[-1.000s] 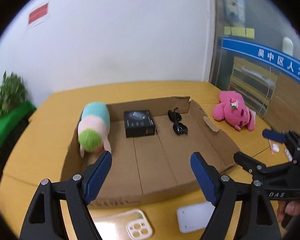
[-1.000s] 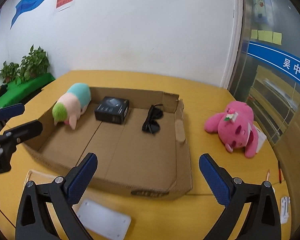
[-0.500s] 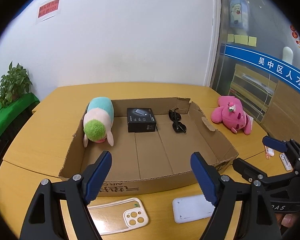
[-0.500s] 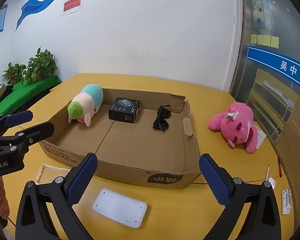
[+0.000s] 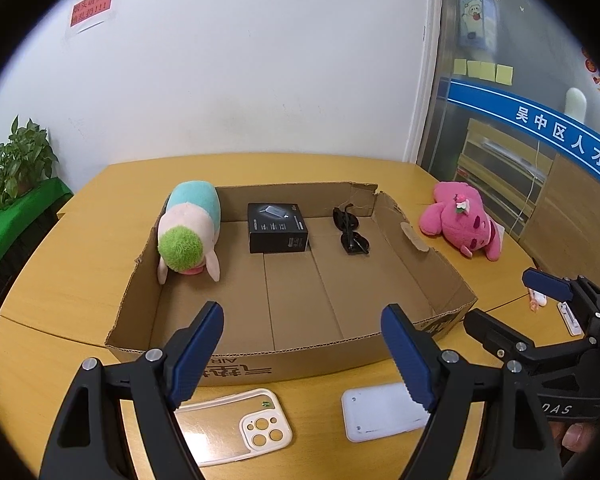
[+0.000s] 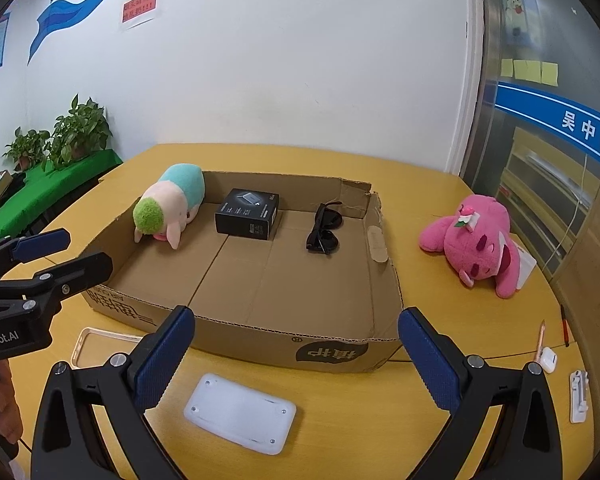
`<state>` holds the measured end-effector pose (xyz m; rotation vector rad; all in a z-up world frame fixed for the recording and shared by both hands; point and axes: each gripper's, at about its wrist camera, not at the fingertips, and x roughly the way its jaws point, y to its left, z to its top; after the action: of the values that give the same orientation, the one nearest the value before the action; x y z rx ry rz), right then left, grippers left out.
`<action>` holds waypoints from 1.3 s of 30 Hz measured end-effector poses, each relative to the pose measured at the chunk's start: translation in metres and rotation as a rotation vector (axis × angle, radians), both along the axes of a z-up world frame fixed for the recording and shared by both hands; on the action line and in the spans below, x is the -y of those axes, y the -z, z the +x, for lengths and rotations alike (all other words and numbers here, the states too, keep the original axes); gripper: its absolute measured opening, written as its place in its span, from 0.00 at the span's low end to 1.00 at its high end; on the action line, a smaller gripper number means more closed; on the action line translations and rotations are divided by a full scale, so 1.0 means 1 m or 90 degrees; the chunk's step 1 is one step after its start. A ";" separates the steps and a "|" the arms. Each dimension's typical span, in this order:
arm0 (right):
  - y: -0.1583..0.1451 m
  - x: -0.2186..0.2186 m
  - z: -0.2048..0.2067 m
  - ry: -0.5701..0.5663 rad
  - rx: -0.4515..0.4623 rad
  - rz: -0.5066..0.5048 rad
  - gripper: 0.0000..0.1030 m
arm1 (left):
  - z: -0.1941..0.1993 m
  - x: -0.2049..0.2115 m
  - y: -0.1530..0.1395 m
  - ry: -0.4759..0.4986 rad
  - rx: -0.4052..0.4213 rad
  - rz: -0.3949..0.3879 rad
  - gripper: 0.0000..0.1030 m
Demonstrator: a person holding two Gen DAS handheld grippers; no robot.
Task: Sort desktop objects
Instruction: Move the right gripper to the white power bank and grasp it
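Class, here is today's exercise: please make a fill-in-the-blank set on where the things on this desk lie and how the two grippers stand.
1. The sunglasses lie ____ the cardboard box.
2. The pink plush toy lies on the table, ____ the box.
3. The left gripper and the right gripper both stand ____.
4. The black box sits between the sunglasses and the ____-headed plush toy.

Missing words: inside; outside; open; green

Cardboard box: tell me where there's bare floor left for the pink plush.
In the cardboard box, the whole near half is bare, from the front wall up to the row along the back: the green-headed plush, black box and sunglasses. That back row is crowded.
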<state>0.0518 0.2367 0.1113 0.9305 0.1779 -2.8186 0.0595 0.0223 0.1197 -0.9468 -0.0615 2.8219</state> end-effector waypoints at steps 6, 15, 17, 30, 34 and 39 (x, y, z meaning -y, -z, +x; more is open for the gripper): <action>0.007 -0.004 -0.003 0.003 0.008 -0.003 1.00 | -0.006 0.006 0.011 0.032 0.036 0.065 0.79; 0.102 -0.037 -0.016 -0.003 0.182 -0.053 1.00 | -0.028 -0.004 0.085 0.126 0.215 0.153 0.79; 0.129 -0.043 -0.014 -0.014 0.228 -0.074 1.00 | -0.031 -0.014 0.103 0.157 0.251 0.159 0.79; 0.162 -0.001 -0.003 -0.128 0.228 0.011 0.99 | -0.043 -0.045 0.158 0.197 0.342 0.168 0.77; 0.163 0.007 0.002 -0.142 0.205 0.035 0.89 | -0.036 -0.051 0.160 0.230 0.345 0.190 0.76; 0.159 0.015 0.011 -0.154 0.184 0.051 0.74 | -0.030 -0.055 0.162 0.221 0.332 0.182 0.74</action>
<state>0.0625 0.2220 -0.0476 1.2284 0.3411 -2.4426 0.0295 0.0774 -0.0419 -1.4278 -0.3194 2.1244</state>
